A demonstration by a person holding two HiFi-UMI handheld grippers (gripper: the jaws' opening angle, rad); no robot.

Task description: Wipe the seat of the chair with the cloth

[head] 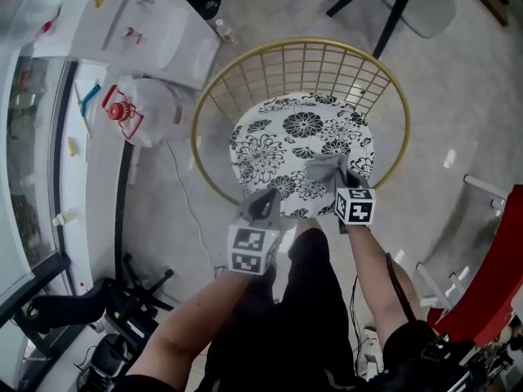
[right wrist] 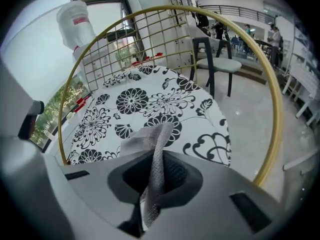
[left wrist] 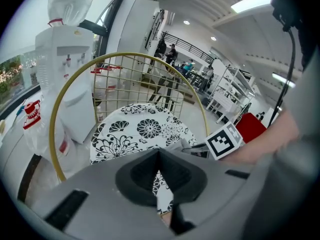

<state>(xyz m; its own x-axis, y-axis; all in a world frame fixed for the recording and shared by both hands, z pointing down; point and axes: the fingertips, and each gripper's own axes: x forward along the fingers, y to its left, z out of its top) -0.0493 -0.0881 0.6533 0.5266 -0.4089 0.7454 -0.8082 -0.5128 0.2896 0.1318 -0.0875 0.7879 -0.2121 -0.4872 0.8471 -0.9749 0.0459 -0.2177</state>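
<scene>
The chair has a round seat cushion (head: pixel 298 149) (left wrist: pixel 135 131) (right wrist: pixel 145 104) with a black-and-white flower print and a gold wire back (head: pixel 302 64) (right wrist: pixel 150 34). A grey cloth (head: pixel 325 170) (right wrist: pixel 150 149) is pinched in my right gripper (head: pixel 341 184) (right wrist: pixel 152 184), which is shut on it over the seat's near right part. The cloth's free end hangs over the cushion. My left gripper (head: pixel 263 207) (left wrist: pixel 159 176) is shut with nothing in it, at the seat's near edge, left of the right one.
A white water dispenser (head: pixel 159 31) (left wrist: pixel 65 79) with a plastic bag (head: pixel 143 109) stands left of the chair. A black-legged chair (head: pixel 409 2) (right wrist: pixel 217 64) stands beyond. A red object (head: pixel 490 276) is at the right. People stand far off in the left gripper view.
</scene>
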